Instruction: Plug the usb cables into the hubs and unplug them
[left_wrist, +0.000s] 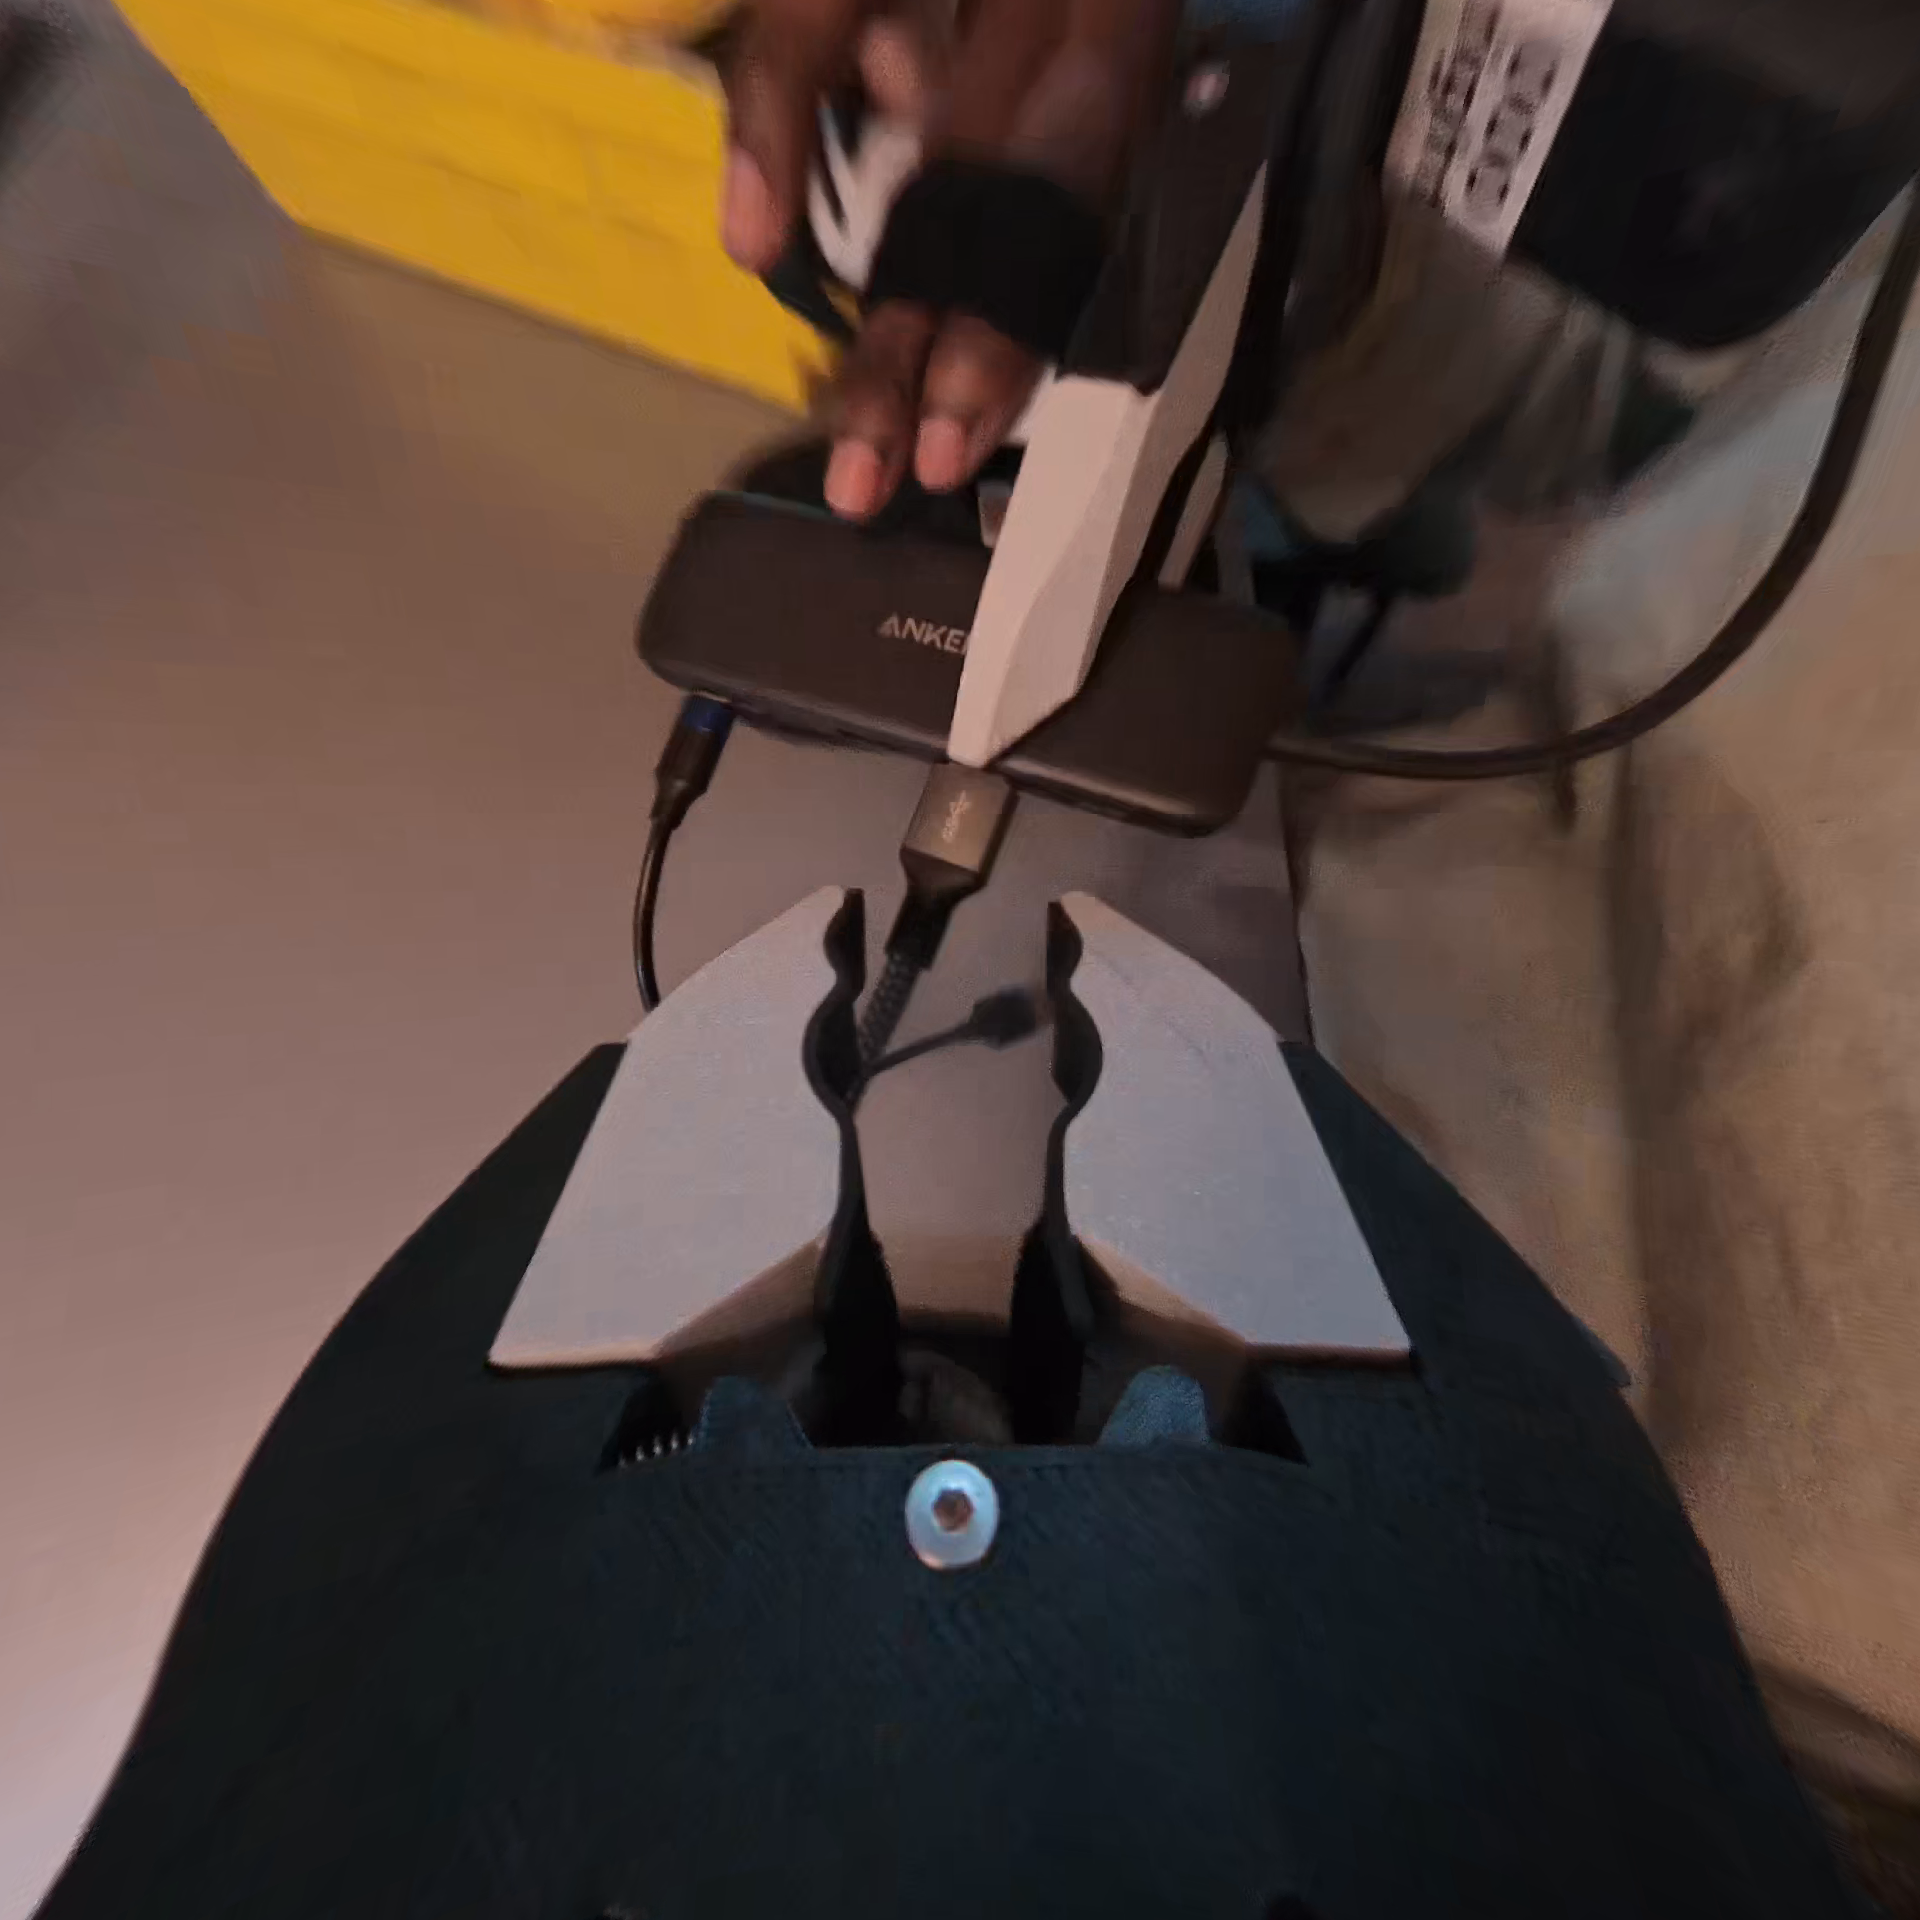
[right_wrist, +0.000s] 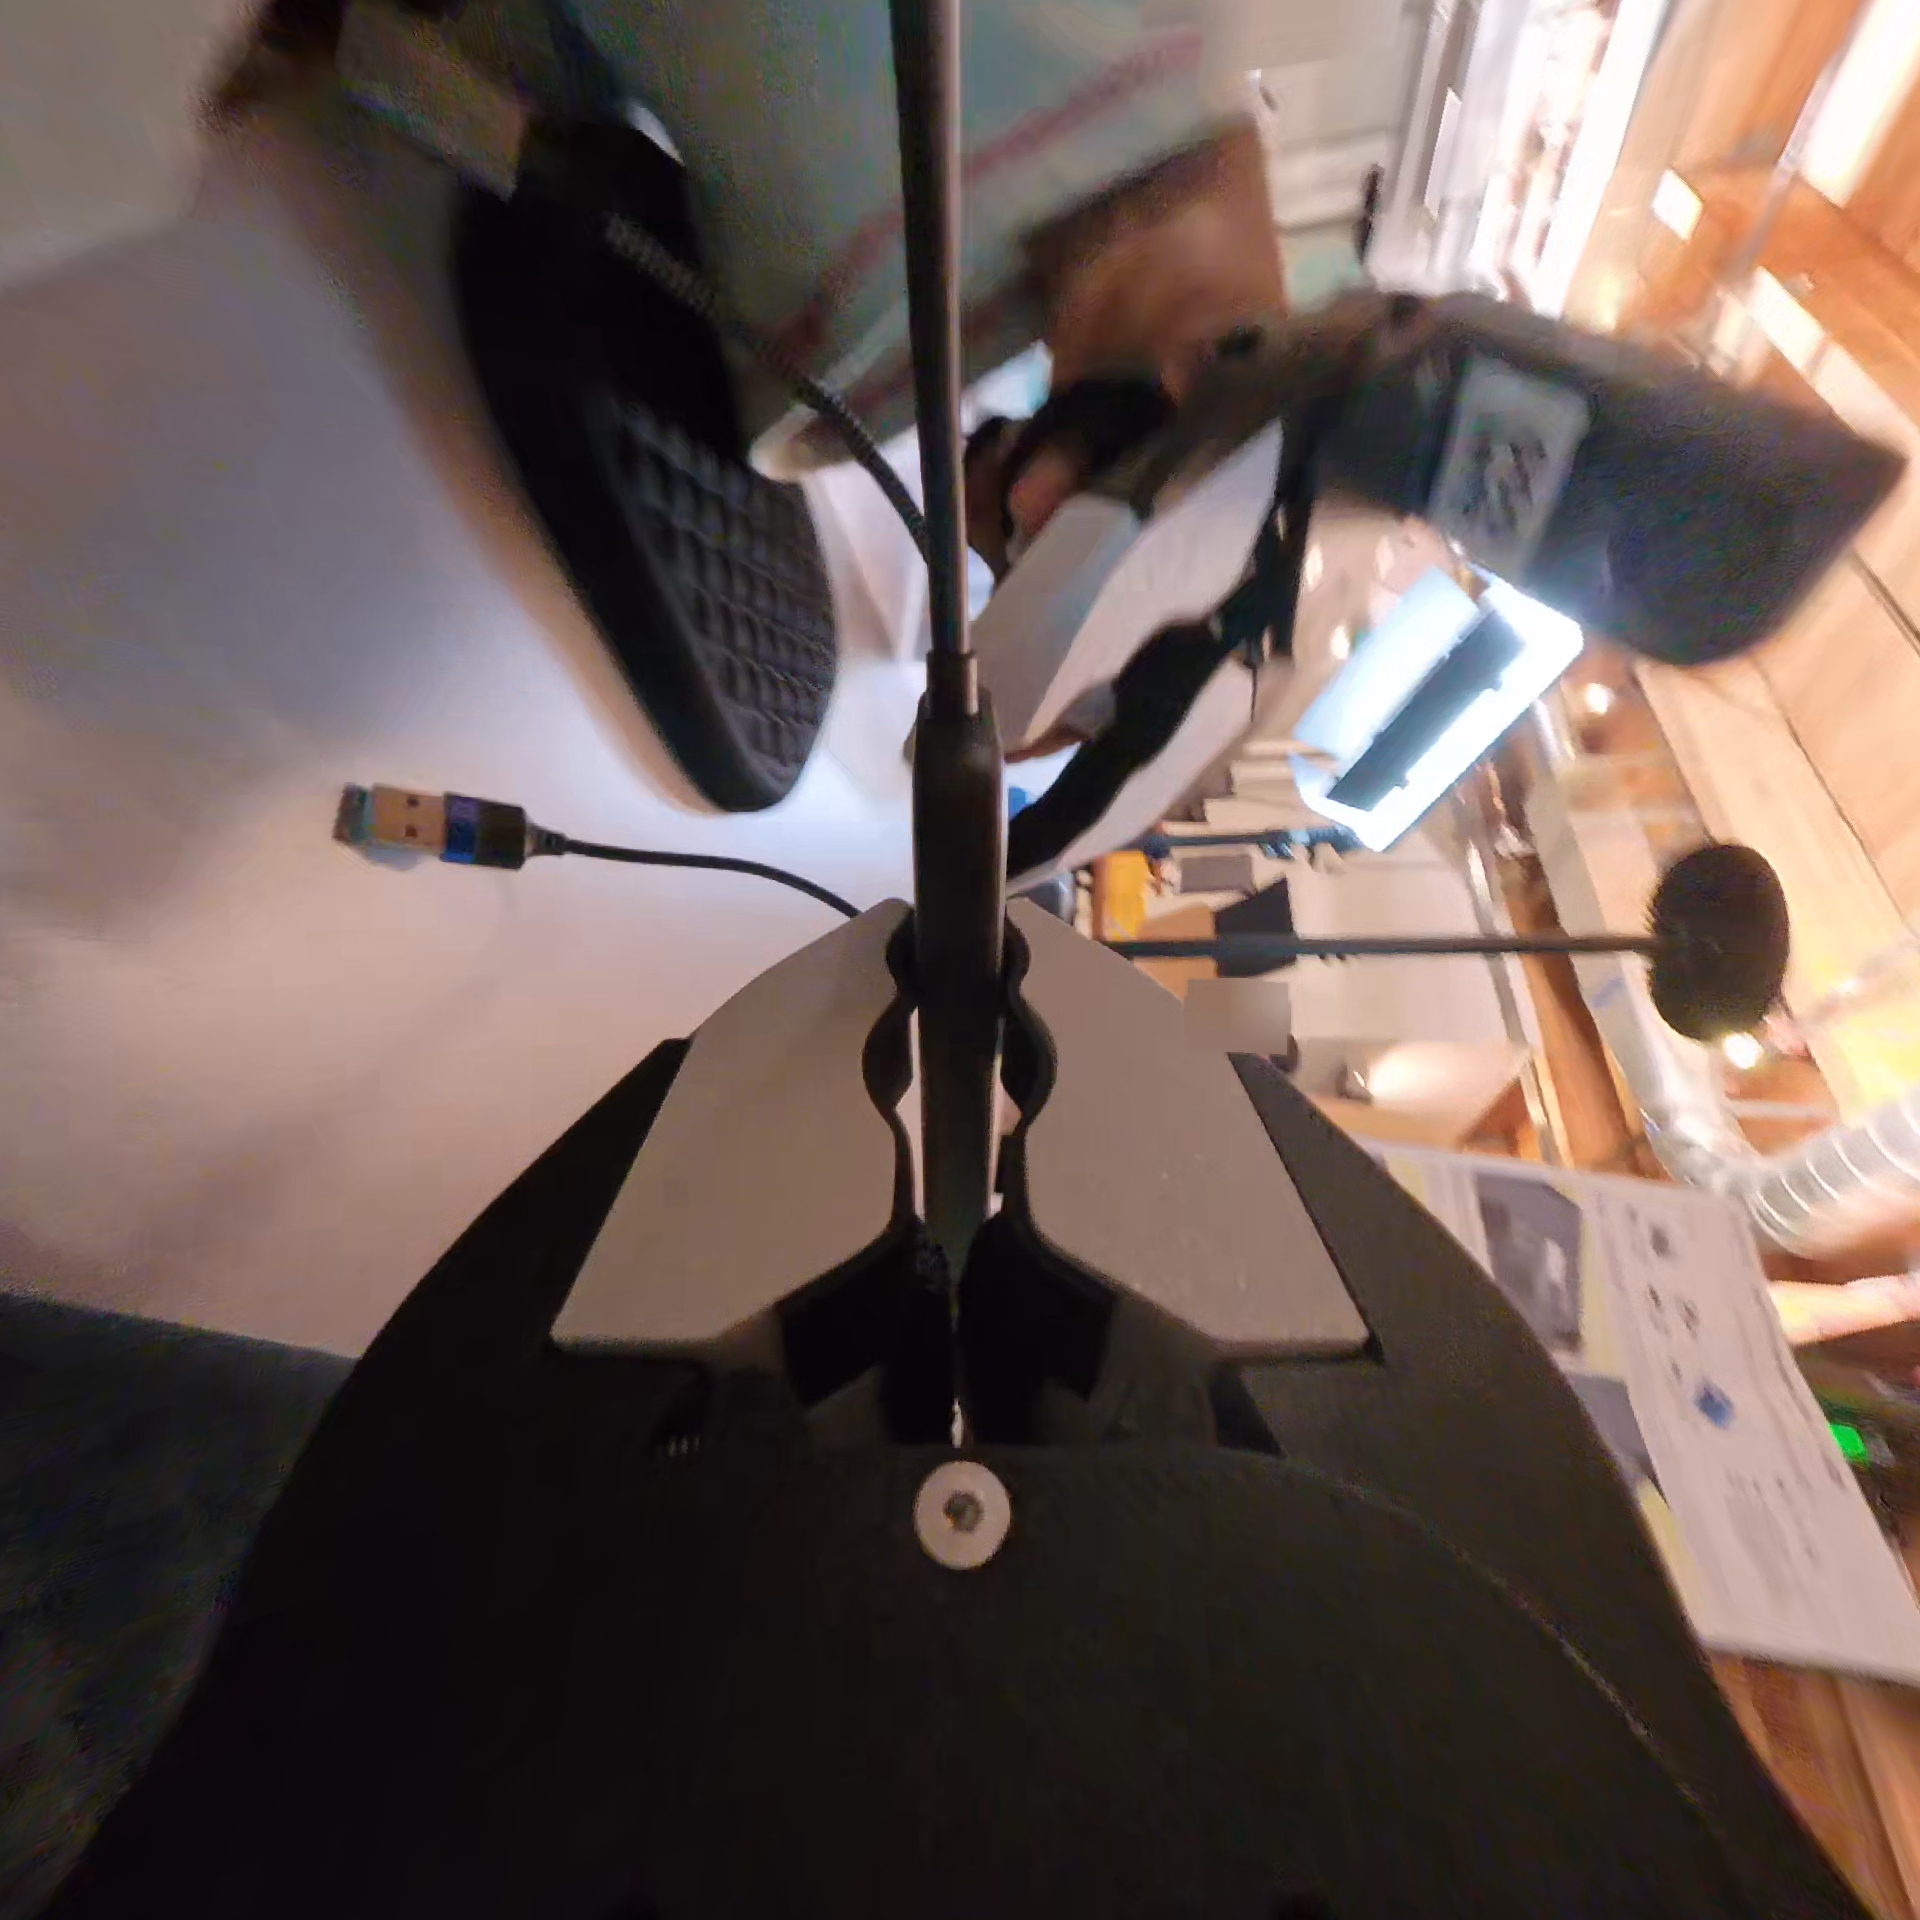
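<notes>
While plugged, braided cable (left_wrist: 894, 977) hangs.

One hub (left_wrist: 831, 634); two plugged cables (left_wrist: 951, 831); two tools (left_wrist: 951, 914)

Matt dark plastic hub (left_wrist: 935, 655); braided fabric cable (left_wrist: 894, 987) with brushed metal plug shell (left_wrist: 951, 831). Smooth matt grey gripper fingers (left_wrist: 717, 1091). Glossy metal screw (left_wrist: 951, 1512).

A flat dark grey USB hub (left_wrist: 935, 644) hangs level in the air, edge-on in the right wrist view. A grey USB-A plug (left_wrist: 951, 831) on a braided cable (left_wrist: 883, 987) sits in its near edge. A second black plug (left_wrist: 691, 748) sits at its left end. One loose USB-A plug (right_wrist: 431, 826) lies unplugged on the white surface.
</notes>
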